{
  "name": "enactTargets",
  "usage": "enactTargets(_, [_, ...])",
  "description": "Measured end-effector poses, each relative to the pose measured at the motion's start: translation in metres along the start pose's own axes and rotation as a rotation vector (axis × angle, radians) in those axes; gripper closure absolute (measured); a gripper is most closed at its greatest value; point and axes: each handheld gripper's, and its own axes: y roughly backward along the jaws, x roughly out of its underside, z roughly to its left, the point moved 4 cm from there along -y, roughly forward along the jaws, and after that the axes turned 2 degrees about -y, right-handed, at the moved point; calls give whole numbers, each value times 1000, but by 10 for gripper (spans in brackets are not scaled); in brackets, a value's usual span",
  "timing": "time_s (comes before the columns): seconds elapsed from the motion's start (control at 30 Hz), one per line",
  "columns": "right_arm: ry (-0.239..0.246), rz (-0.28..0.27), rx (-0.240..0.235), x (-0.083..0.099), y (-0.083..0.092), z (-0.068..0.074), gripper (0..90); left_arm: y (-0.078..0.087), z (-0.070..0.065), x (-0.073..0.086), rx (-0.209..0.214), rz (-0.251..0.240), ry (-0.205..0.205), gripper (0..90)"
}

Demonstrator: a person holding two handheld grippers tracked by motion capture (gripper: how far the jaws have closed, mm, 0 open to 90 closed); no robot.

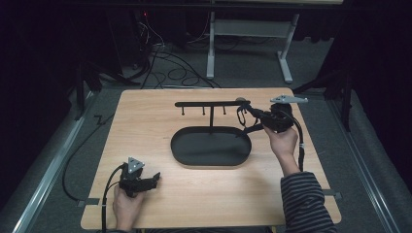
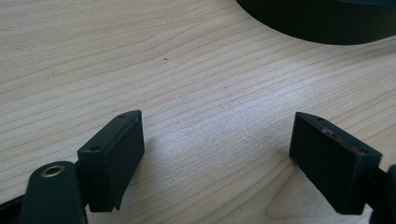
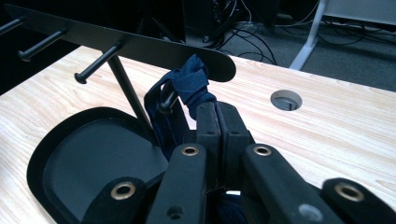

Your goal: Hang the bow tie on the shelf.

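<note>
A black rack (image 1: 212, 103) with several pegs stands on a post in a black oval tray (image 1: 177, 145) at mid-table. My right gripper (image 1: 248, 109) is at the rack's right end, shut on a dark blue fabric loop (image 3: 194, 77). In the right gripper view its jaws (image 3: 217, 112) pinch the bunched fabric just under the bar (image 3: 140, 44), and the loop appears to pass around the end peg (image 3: 167, 100). My left gripper (image 1: 154, 178) rests low at the table's front left, open, with bare wood between its fingers (image 2: 217, 149).
The tray's edge (image 2: 322, 28) lies just ahead of the left gripper. A round cable hole (image 3: 286, 99) sits in the tabletop behind the rack. Cables and a white desk frame (image 1: 211, 43) are on the floor beyond the table's far edge.
</note>
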Motion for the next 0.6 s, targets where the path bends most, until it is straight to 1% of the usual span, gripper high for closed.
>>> enactTargets(0.23, [-7,9,9,1,-3,-1,894,0,0,0,1,0,0,184])
enactTargets(0.37, [-8,11,5,2,-3,0,886,0,0,0,0,0,0,184])
enactTargets(0.6, [1,-1,0,2,0,2,864,0,0,0,1,1,-1,184])
